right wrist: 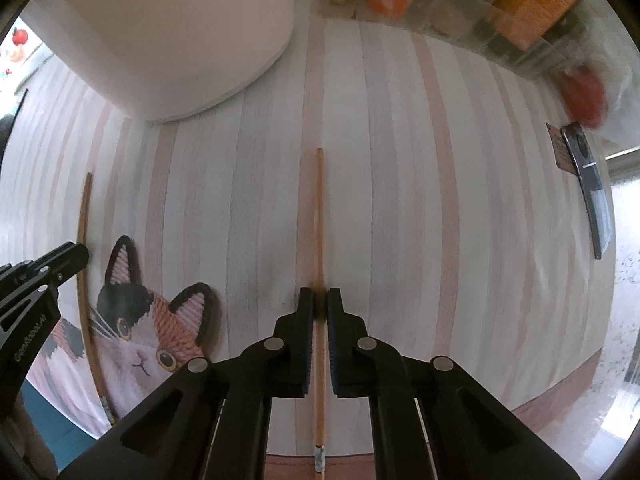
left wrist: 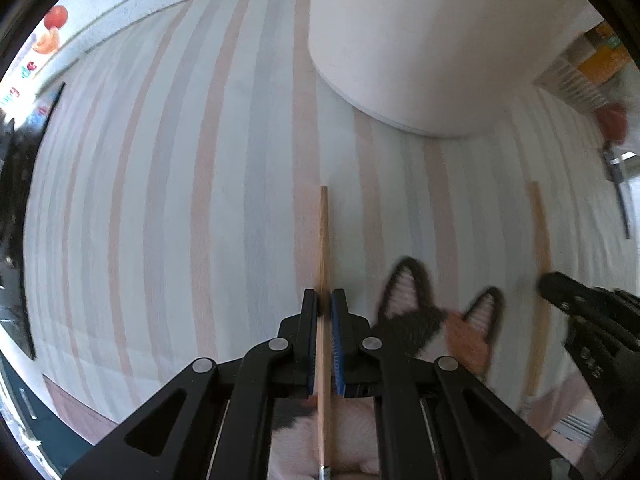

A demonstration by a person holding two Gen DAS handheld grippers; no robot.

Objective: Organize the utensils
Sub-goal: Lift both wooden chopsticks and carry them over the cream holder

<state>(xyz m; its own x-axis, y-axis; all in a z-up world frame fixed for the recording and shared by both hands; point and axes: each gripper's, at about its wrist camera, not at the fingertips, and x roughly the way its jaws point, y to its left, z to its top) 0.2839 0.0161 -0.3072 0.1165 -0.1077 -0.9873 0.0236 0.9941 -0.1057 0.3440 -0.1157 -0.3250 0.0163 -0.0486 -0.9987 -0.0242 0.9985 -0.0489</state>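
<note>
Two wooden chopsticks lie lengthwise on a striped placemat [left wrist: 160, 200]. My left gripper [left wrist: 325, 300] is shut on one chopstick [left wrist: 324, 232], whose tip points away from me. My right gripper [right wrist: 320, 300] is shut on the other chopstick [right wrist: 319, 208]. In the left wrist view the right gripper [left wrist: 560, 288] shows at the right edge beside its chopstick [left wrist: 540, 232]. In the right wrist view the left gripper [right wrist: 68, 260] shows at the left edge by its chopstick [right wrist: 83, 240]. A white cylindrical holder [left wrist: 432, 40] stands ahead on the mat, also in the right wrist view [right wrist: 172, 32].
A cat-face mat [right wrist: 148, 336] lies between the two chopsticks, also in the left wrist view [left wrist: 440, 320]. Clear bins with orange boxes [right wrist: 520, 4] stand at the back right. A dark phone-like object [right wrist: 592, 184] lies at the right. The counter edge [left wrist: 120, 4] runs behind.
</note>
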